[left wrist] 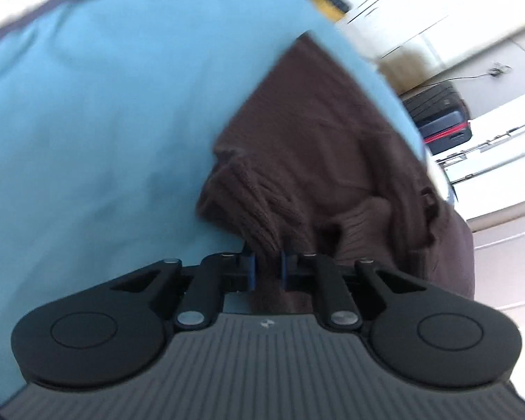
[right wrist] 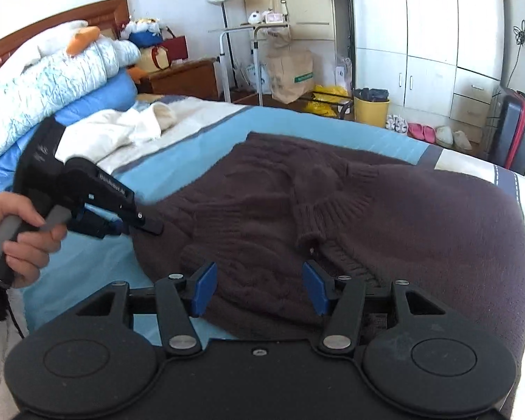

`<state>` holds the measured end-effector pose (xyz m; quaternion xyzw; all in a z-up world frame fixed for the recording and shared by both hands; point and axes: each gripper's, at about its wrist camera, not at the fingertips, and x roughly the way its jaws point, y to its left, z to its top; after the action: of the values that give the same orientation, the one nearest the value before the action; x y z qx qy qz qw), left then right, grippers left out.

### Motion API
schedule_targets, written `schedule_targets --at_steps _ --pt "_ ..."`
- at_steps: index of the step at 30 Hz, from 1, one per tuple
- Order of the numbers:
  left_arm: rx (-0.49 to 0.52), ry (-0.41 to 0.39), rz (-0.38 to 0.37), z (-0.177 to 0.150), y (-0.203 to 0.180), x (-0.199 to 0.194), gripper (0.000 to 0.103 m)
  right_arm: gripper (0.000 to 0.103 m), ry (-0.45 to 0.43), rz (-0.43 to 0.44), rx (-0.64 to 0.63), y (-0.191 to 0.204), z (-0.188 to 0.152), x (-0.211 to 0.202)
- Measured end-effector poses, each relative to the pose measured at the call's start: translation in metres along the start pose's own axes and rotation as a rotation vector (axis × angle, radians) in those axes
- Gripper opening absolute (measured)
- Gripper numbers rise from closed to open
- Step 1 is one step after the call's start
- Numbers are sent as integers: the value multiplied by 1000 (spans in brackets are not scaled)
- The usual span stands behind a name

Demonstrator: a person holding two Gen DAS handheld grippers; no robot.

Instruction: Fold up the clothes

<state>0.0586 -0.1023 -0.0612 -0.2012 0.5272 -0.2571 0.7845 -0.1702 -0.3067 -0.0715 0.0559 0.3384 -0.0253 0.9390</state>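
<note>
Brown knit fills the near field of both wrist views. Sweater [right wrist: 385,217] lies spread on the bed [right wrist: 210,133], over the light-blue sheet, one sleeve folded across the body with its ribbed cuff [right wrist: 306,236] pointing toward the right camera.

Left hand-held gripper [left wrist: 266,266]: blue pads nearly closed, a bunch of ribbed knit pinched between them at the sweater's left edge. Clenched on the sweater. Left view is motion-blurred, so which part of the garment this is (hem or cuff) cannot be told.

Right hand-held gripper [right wrist: 259,288]: pads wide apart, released, nothing between them. It sits over the near edge of the sweater; contact with the fabric cannot be judged.

Handling estimate: thick cable knit, soft and limp, fairly heavy for clothing, not slippery, not fragile. It will sag and drag on the sheet if lifted at one point. Ribbed bands (cuff, hem) are the firmest places to pinch; a deep bite is advisable, since bulky knit can slip out of a shallow one.

Judgement: fold in progress; the right needs a matching hold on the near edge.
</note>
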Motion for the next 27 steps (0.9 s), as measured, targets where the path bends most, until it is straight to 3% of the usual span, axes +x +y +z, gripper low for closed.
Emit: schedule_targets --at_steps 4,8,13,16,18,27 --pt "80 -75 26 3 -12 -11 11 61 6 41 18 0 -1 1" --pt "114 -79 39 0 -16 -9 10 63 -5 82 85 -8 -2 -2" --pt "201 -122 -65 -3 -33 -28 9 65 38 159 -47 17 -6 4" --pt "261 -150 -143 -6 -49 -37 9 65 31 130 -155 39 -9 4" --pt "287 -145 -153 -9 -55 -35 9 68 12 134 -176 47 -10 4" --pt "243 -84 -244 -8 -58 -32 9 71 7 75 -281 72 6 51"
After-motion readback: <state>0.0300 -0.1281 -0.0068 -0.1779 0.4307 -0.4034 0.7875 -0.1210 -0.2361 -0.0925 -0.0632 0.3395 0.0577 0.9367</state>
